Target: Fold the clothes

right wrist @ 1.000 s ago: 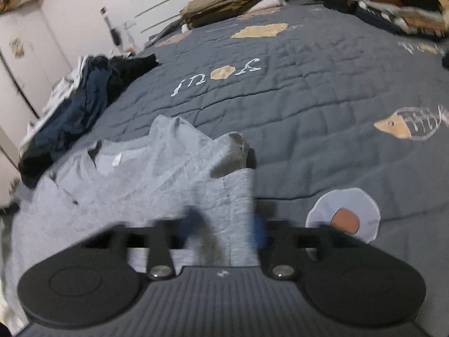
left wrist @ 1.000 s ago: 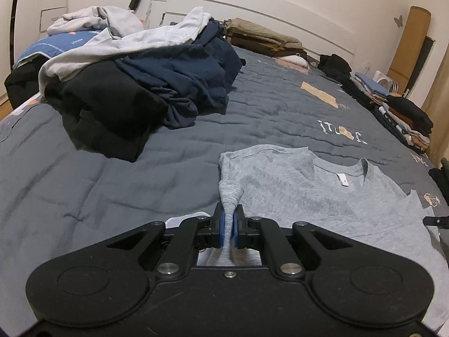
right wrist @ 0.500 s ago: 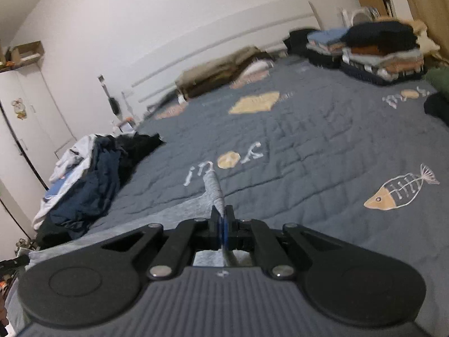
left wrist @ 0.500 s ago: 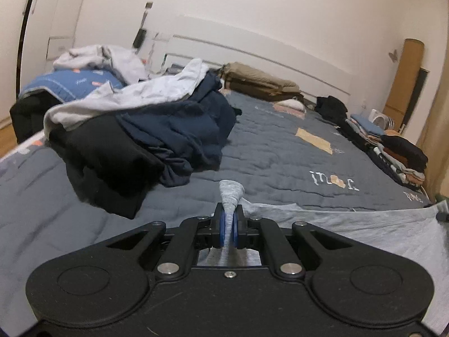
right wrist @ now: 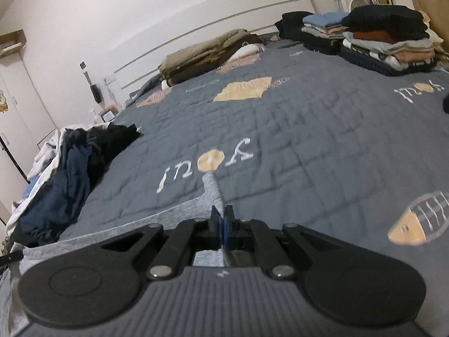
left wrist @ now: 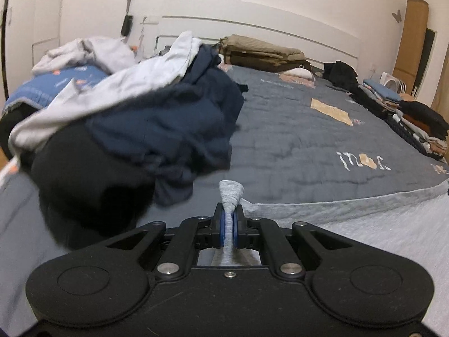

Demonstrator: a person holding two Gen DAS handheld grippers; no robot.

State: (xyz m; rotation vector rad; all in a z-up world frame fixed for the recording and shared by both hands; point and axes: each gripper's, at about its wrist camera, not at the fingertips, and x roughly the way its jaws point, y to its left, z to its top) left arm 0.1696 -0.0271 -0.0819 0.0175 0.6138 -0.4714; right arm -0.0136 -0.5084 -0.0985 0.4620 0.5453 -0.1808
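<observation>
A light grey T-shirt point(left wrist: 350, 219) is lifted off the grey quilted bed point(left wrist: 294, 140), its hem stretched taut between both grippers. My left gripper point(left wrist: 230, 219) is shut on one bunched corner, which pokes up between the blue pads. In the right wrist view the same grey T-shirt point(right wrist: 134, 227) runs off to the left, and my right gripper point(right wrist: 222, 221) is shut on its other corner. Most of the shirt hangs below both cameras, hidden.
A heap of unfolded clothes point(left wrist: 126, 118) in navy, black and pale grey lies at the left of the bed. Folded stacks point(right wrist: 384, 39) line the right edge. Folded khaki items point(left wrist: 261, 53) rest by the white headboard point(left wrist: 252, 28).
Both grippers have risen from the bed with the shirt corners pinched. The right gripper shut on its corner. The shirt, lying flat a second ago, now hangs stretched between them.
</observation>
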